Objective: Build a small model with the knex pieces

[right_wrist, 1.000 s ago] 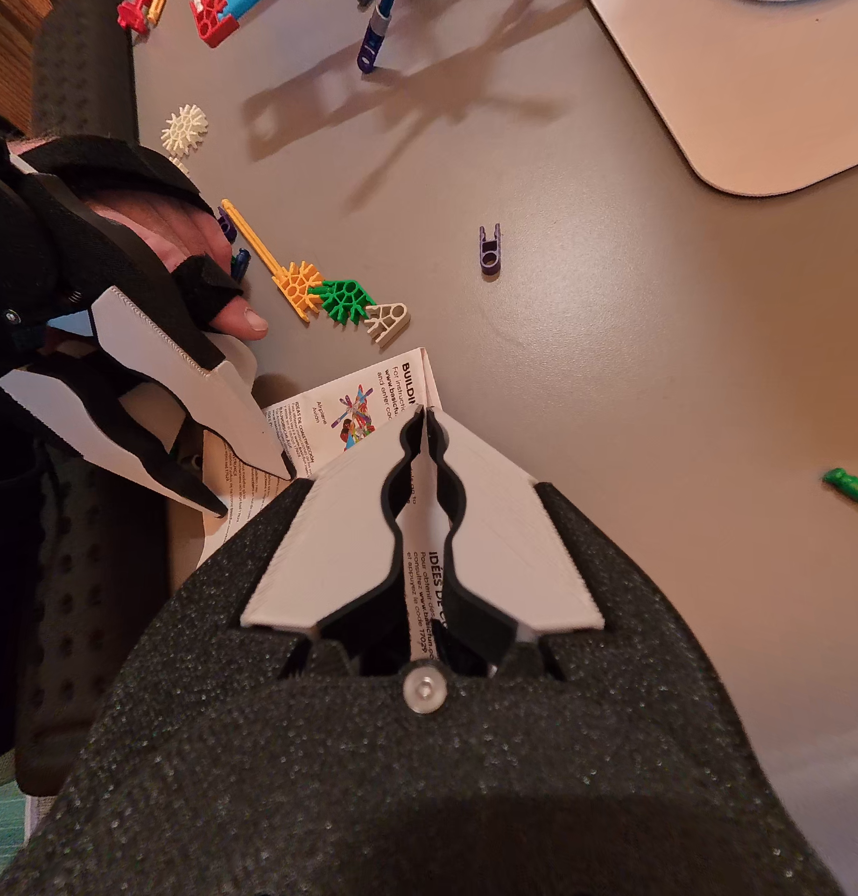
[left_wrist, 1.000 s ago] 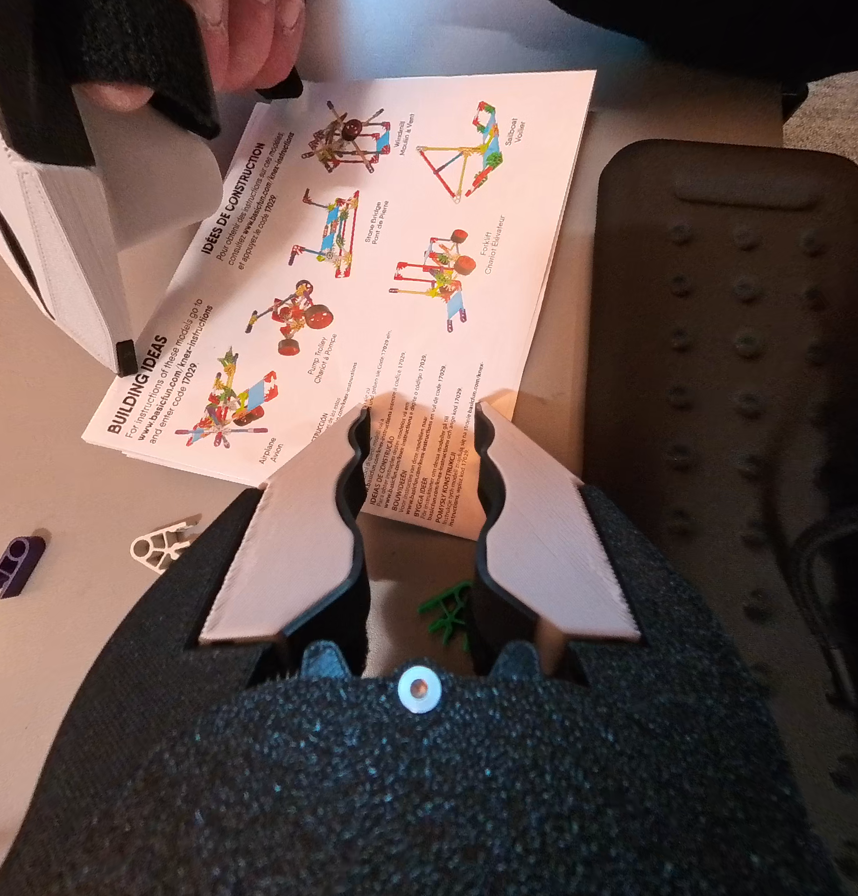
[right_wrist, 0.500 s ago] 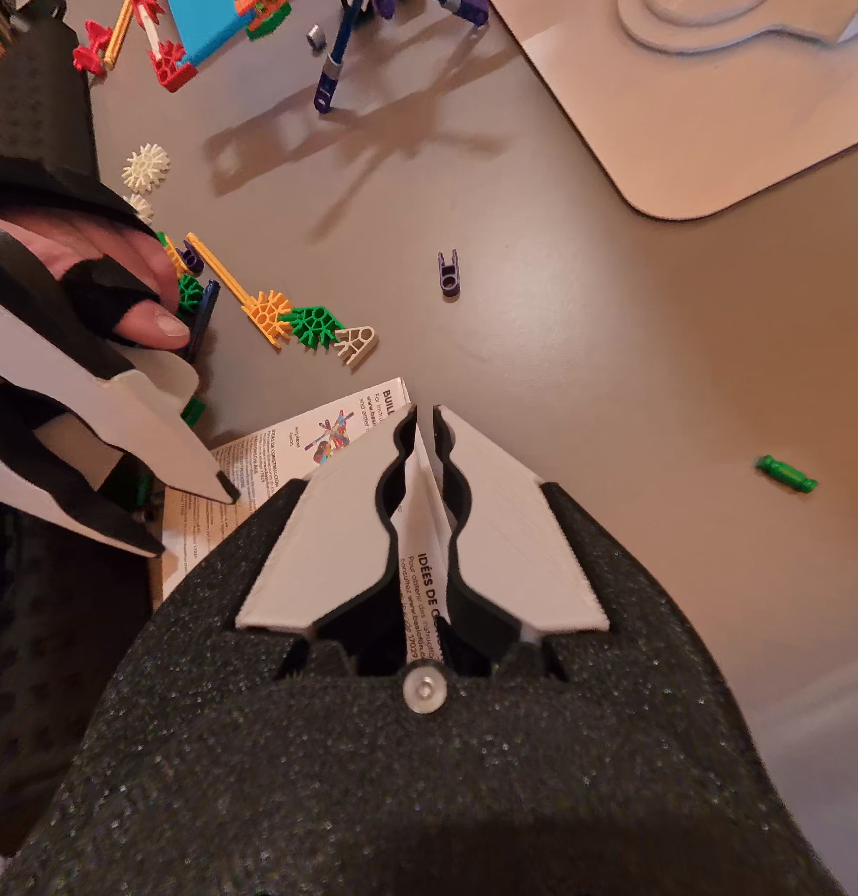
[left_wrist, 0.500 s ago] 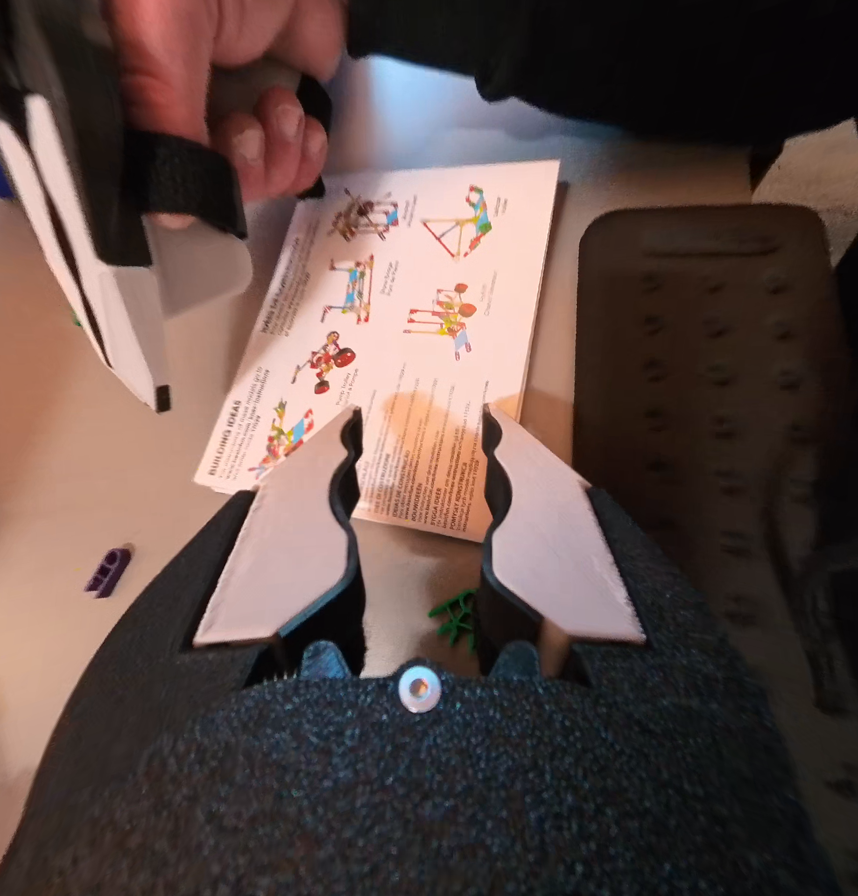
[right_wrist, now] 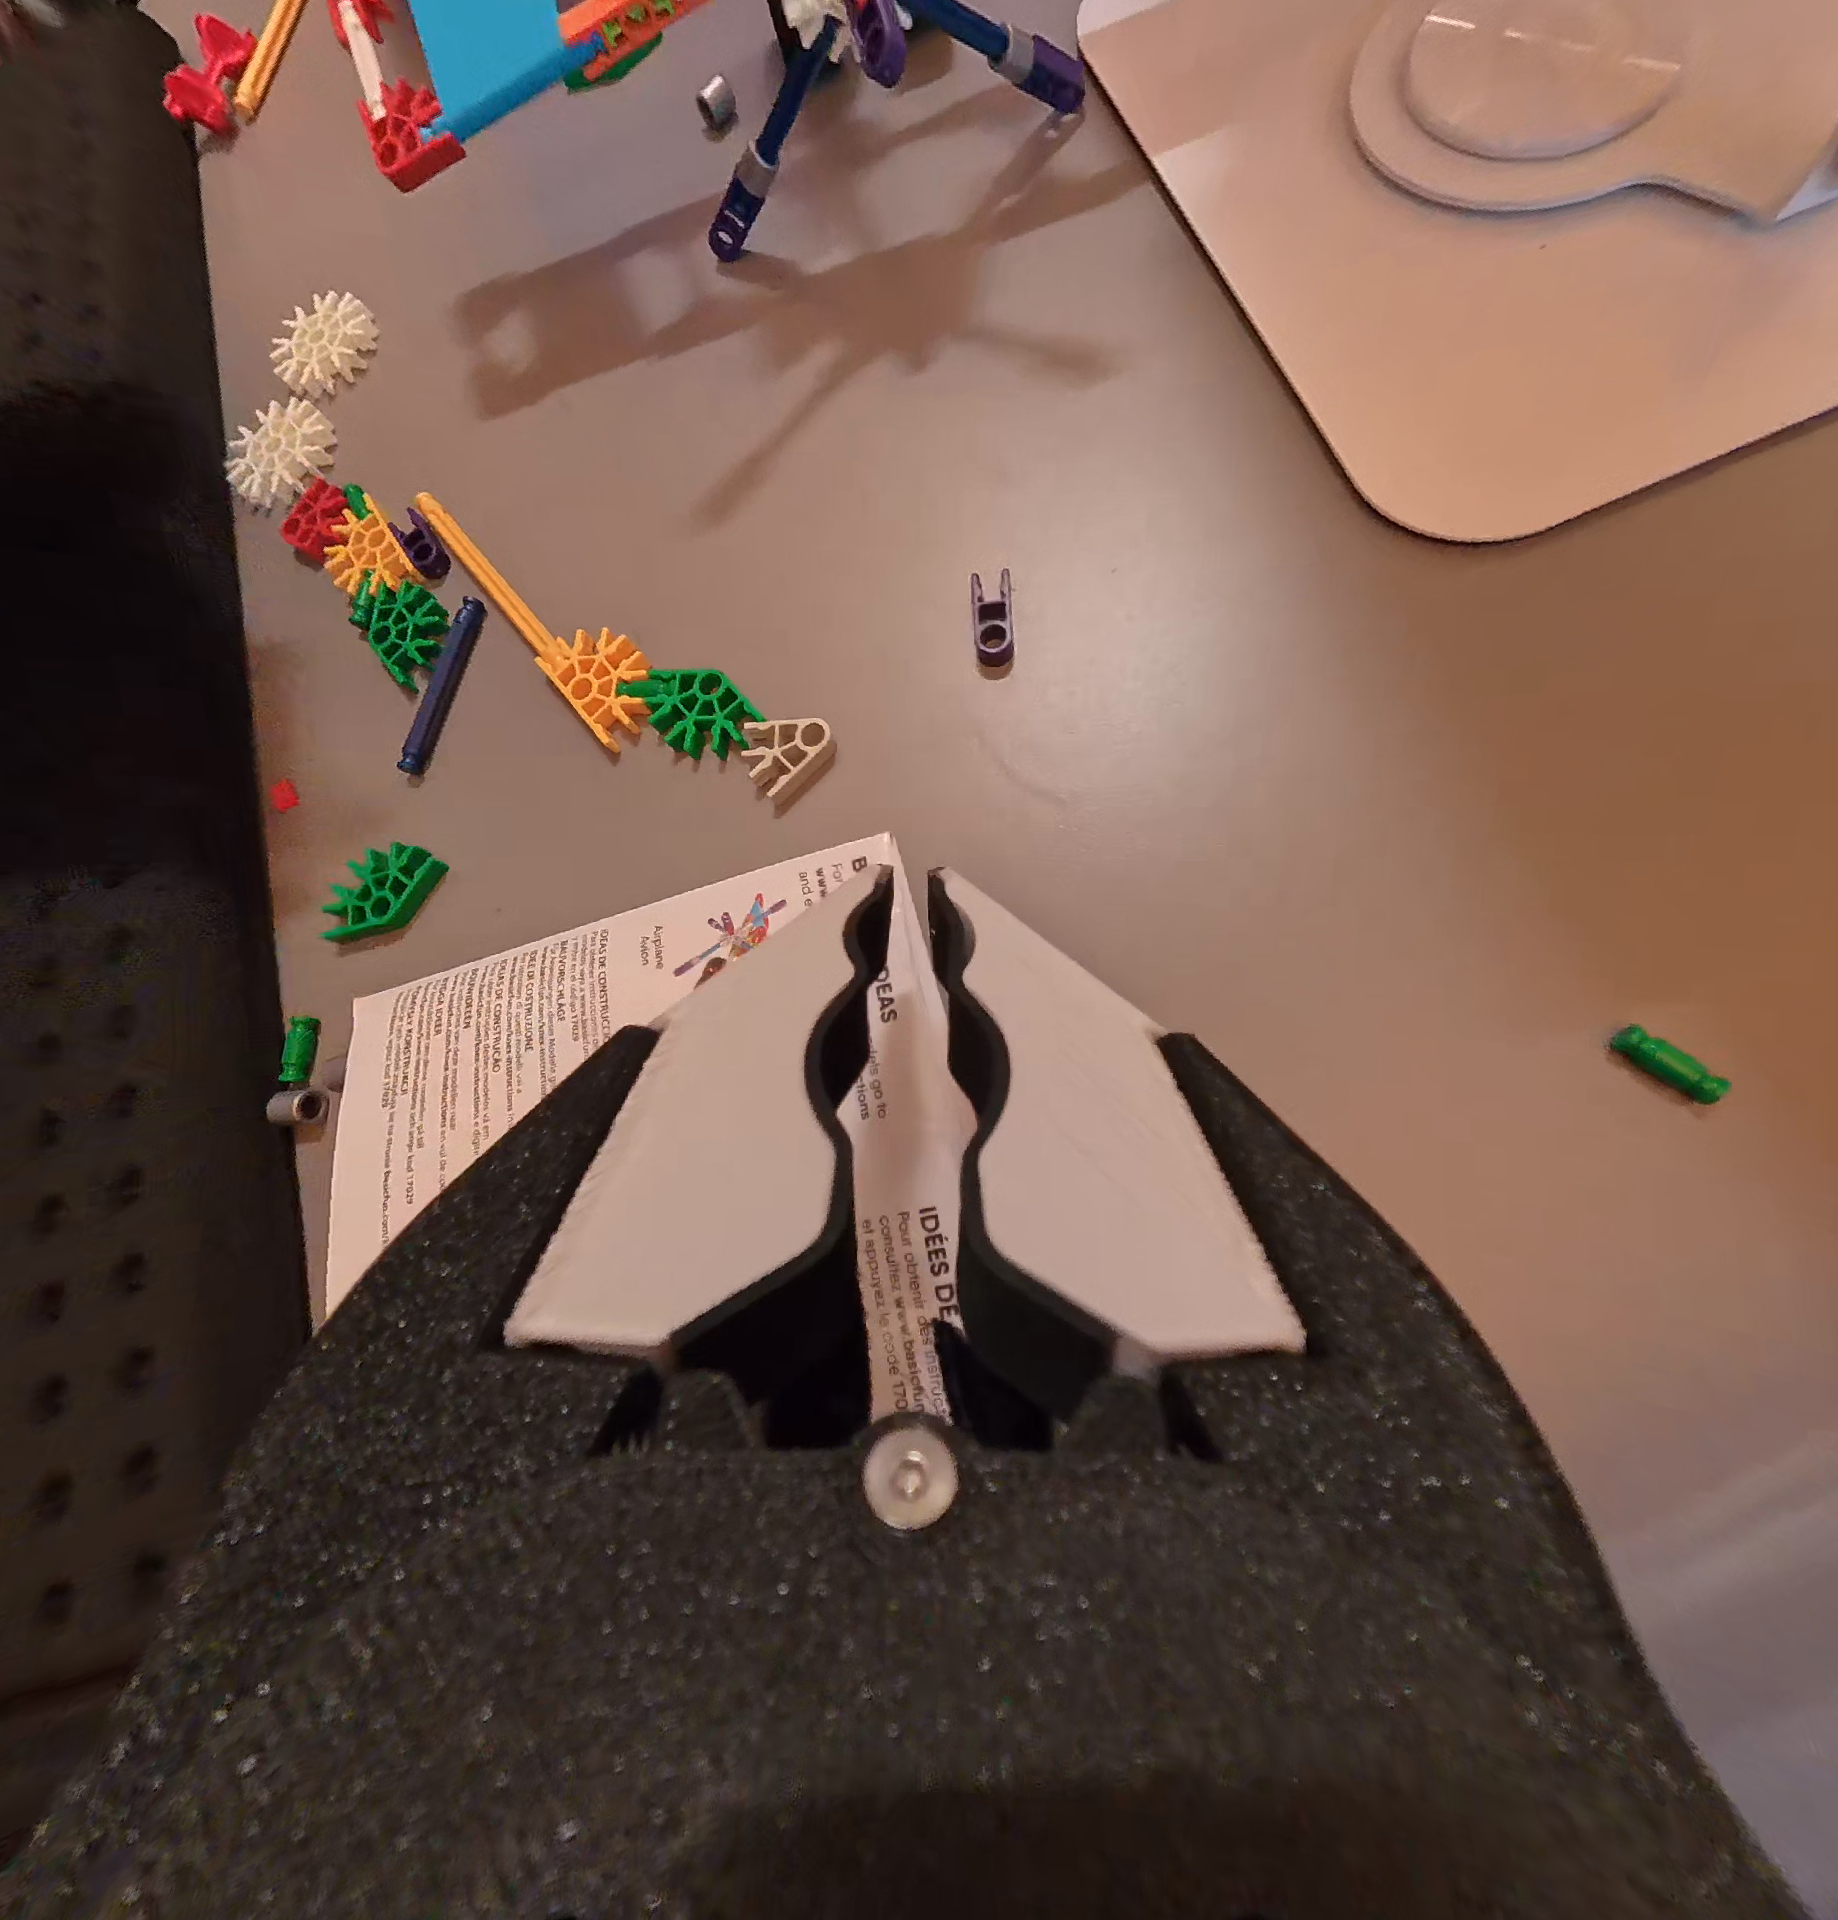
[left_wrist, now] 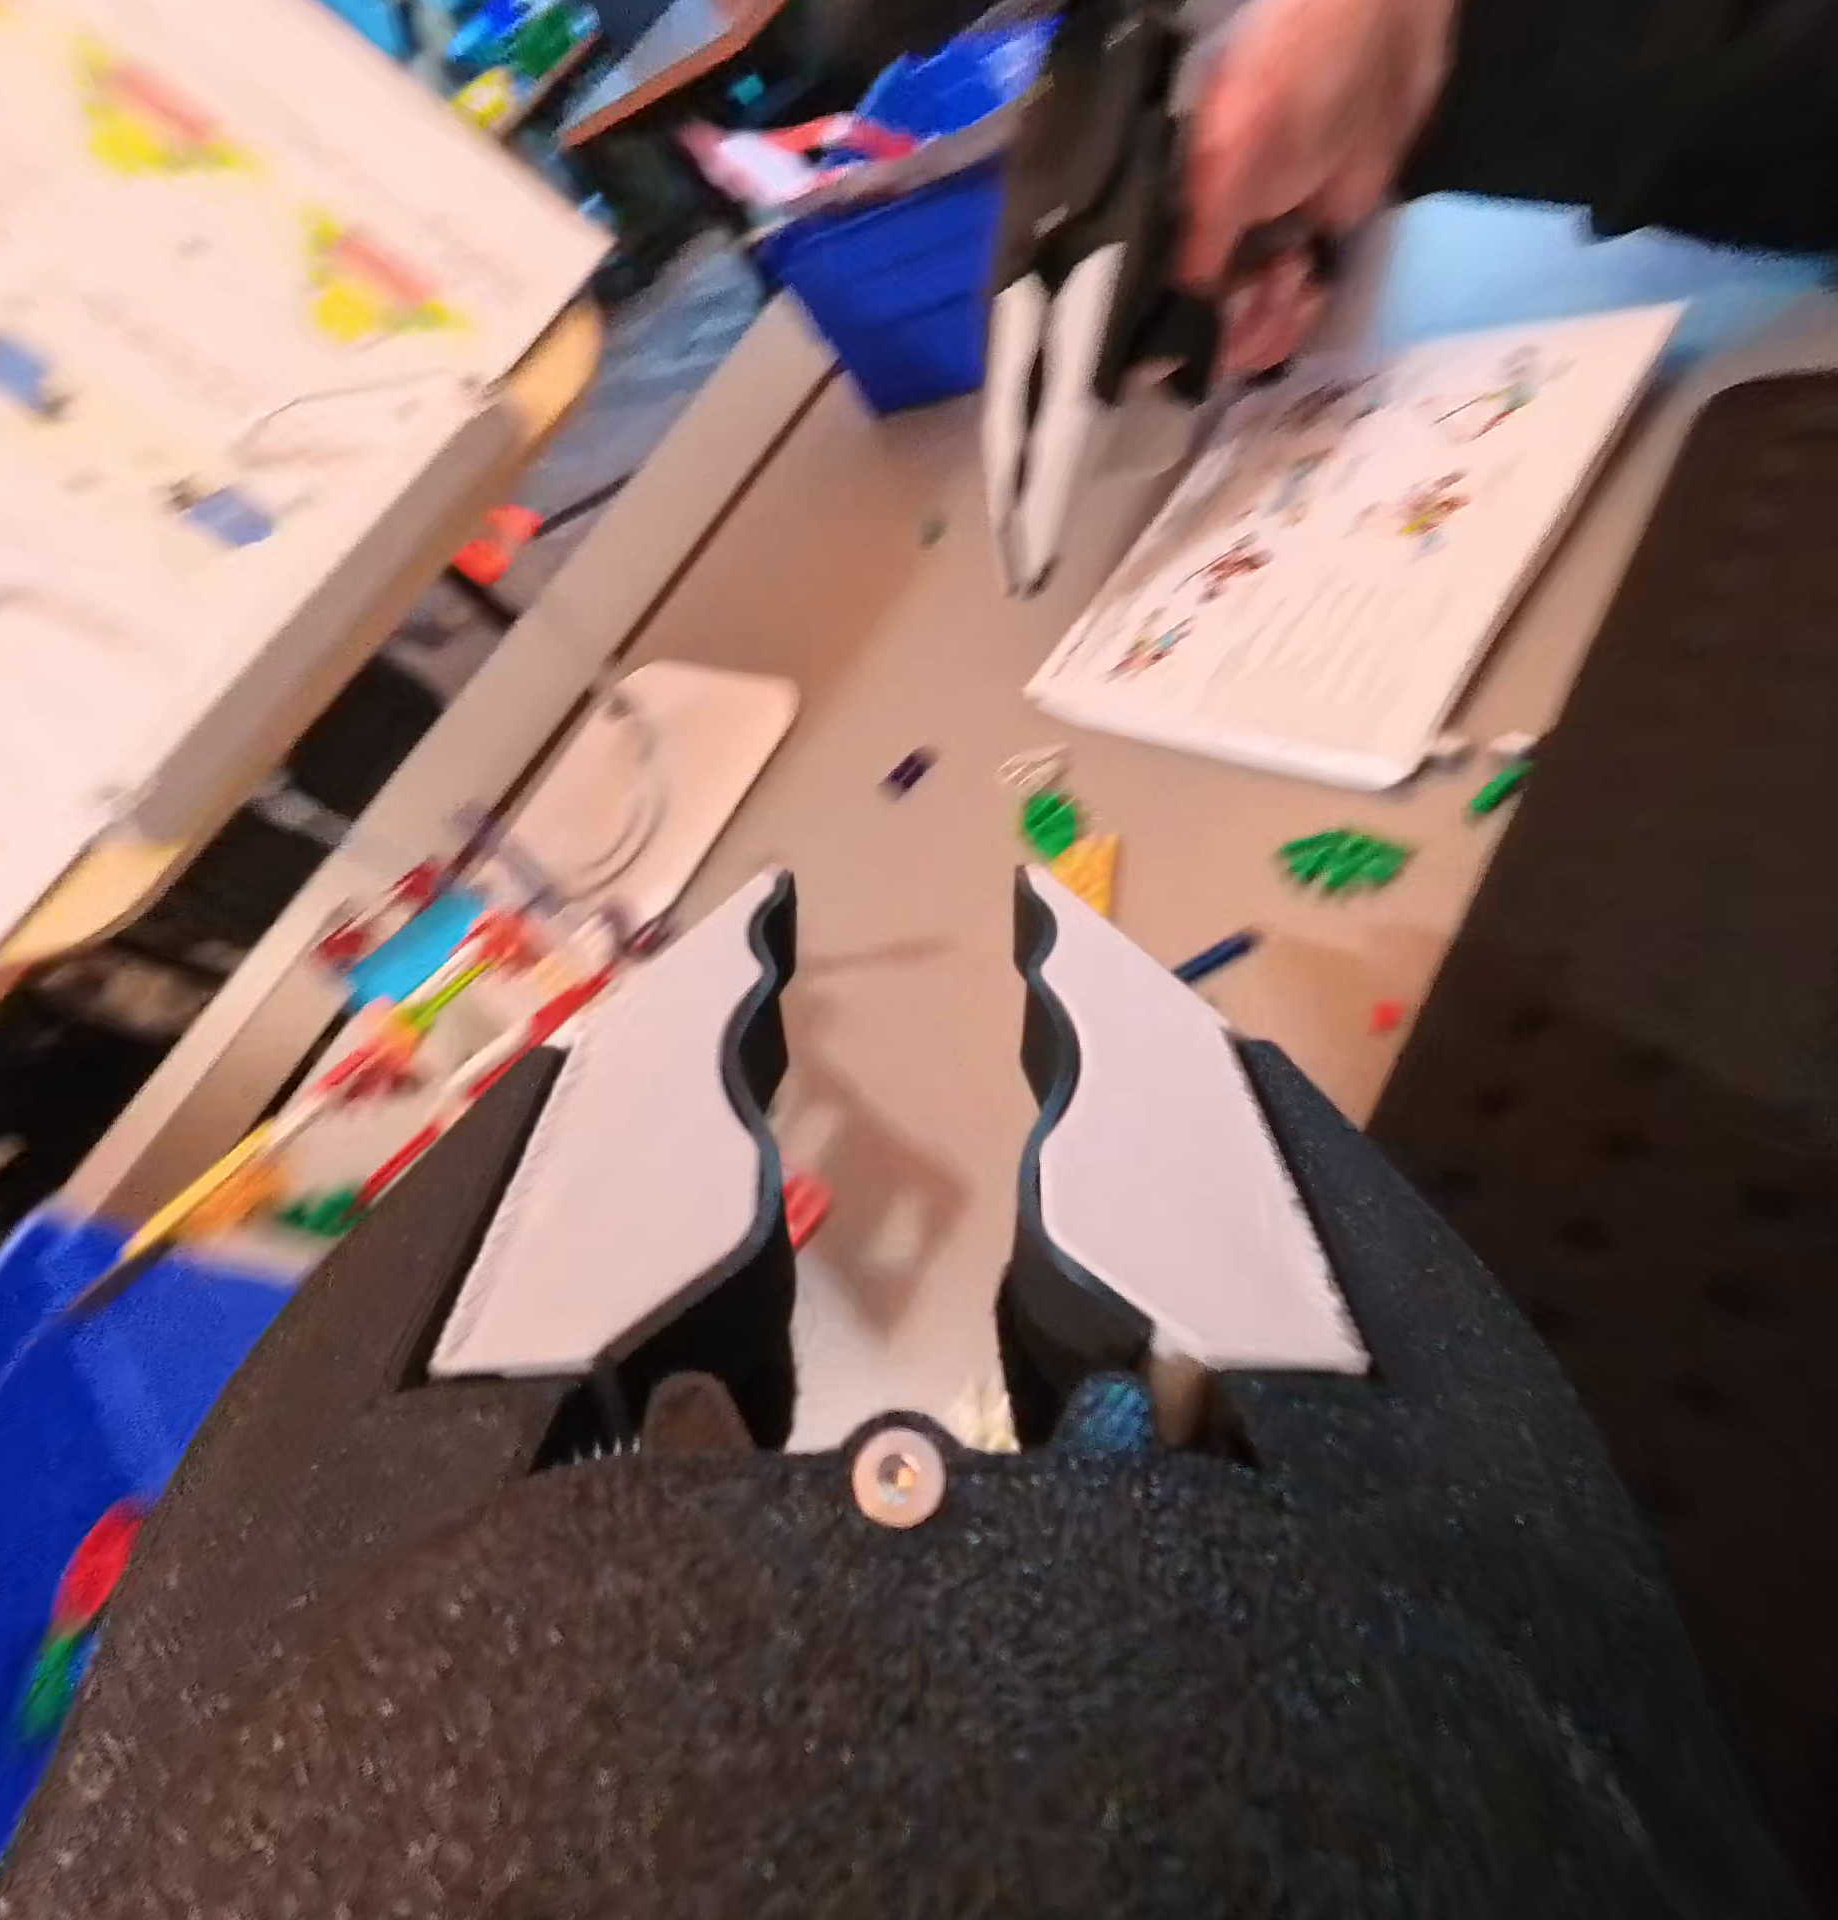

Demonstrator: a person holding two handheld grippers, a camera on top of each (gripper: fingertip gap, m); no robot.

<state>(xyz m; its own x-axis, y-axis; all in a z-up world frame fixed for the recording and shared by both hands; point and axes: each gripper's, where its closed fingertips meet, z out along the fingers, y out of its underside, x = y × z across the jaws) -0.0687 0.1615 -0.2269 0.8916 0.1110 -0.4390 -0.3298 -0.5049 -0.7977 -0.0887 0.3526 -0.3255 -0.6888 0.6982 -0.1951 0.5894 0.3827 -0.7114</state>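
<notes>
My left gripper [left_wrist: 904, 894] is open and empty, held above the table near loose construction pieces; its view is blurred. My right gripper [right_wrist: 910, 883] has its fingers almost together, with a thin slit at the tips. It is over the near corner of a white instruction booklet [right_wrist: 499, 1060], whose edge shows through the slit. I cannot tell whether paper is pinched. In the left wrist view the right gripper [left_wrist: 1024, 566] points down beside the flat booklet [left_wrist: 1341, 582], held by a hand.
Loose pieces lie ahead: an orange connector on a yellow rod [right_wrist: 593, 675], a green connector [right_wrist: 697, 712], a purple clip [right_wrist: 993, 623], a green rod [right_wrist: 1668, 1062]. A partly built model [right_wrist: 499, 52] stands far off. There is a beige base plate [right_wrist: 1517, 312], a dark studded pad [right_wrist: 84, 1039] and a blue bin [left_wrist: 894, 270]. Tip to tip, the grippers are about 20 cm apart. My left tips are about 20 cm from the purple clip [right_wrist: 993, 623], my right tips only 9 cm. It turns up in the left wrist view [left_wrist: 917, 773] as well.
My left gripper has swung away from the booklet, opened wider, and now looks across the table; it is gone from the right wrist view. My right gripper's tips have parted slightly.
</notes>
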